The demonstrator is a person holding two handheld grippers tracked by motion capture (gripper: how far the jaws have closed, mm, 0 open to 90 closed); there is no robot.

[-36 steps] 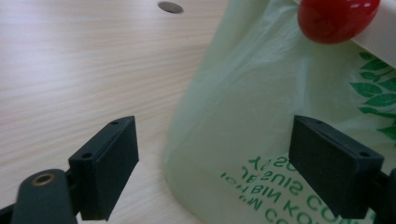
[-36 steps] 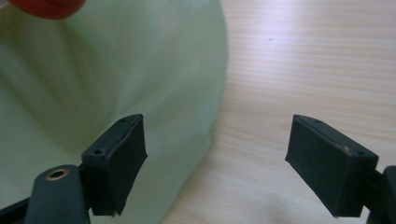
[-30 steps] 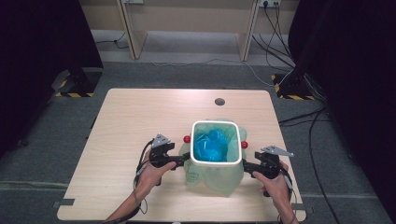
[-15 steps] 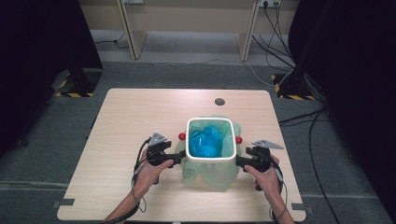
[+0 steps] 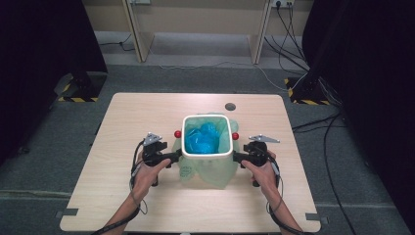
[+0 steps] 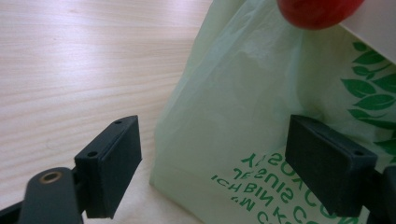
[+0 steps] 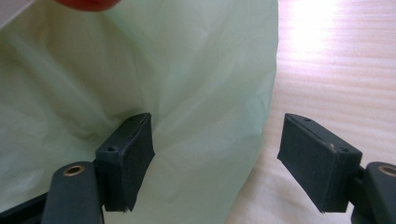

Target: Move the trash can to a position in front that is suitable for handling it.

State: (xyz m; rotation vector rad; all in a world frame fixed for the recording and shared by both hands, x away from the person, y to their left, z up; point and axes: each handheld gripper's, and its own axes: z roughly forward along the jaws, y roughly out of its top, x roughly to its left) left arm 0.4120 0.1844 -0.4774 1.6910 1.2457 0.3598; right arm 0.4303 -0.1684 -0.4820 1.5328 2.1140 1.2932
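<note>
Left gripper (image 5: 172, 157): held in the left hand (image 5: 147, 171), jaws wide apart, pressed up against the left side of the bin (image 5: 207, 154); in the left gripper view (image 6: 212, 172) a fold of the bag (image 6: 243, 116) lies between the jaws, one jaw out over bare table (image 6: 70, 70), the other in front of the printed plastic, neither pinching it.
Right gripper (image 5: 240, 157): held in the right hand (image 5: 264, 171), jaws spread and released after just closing a little; in the right gripper view (image 7: 217, 163) the bag's edge (image 7: 187, 70) sits between them, one jaw against the plastic, the other out over the wood, nothing clamped.
Bin: white-rimmed, upright, near the middle of the table (image 5: 122, 122), slightly toward the person's edge, between the two grippers.
Bag: pale green with green leaf print and lettering, lining the bin, folded over its rim and hanging loose down the outside to the tabletop.
Blue stuff (image 5: 201, 139): crumpled, lying inside the bin.
Red knobs (image 5: 177, 133): one on each side of the bin at rim height, each just above a gripper.
Hole (image 5: 230, 106): dark round opening in the tabletop, beyond the bin on its right.
</note>
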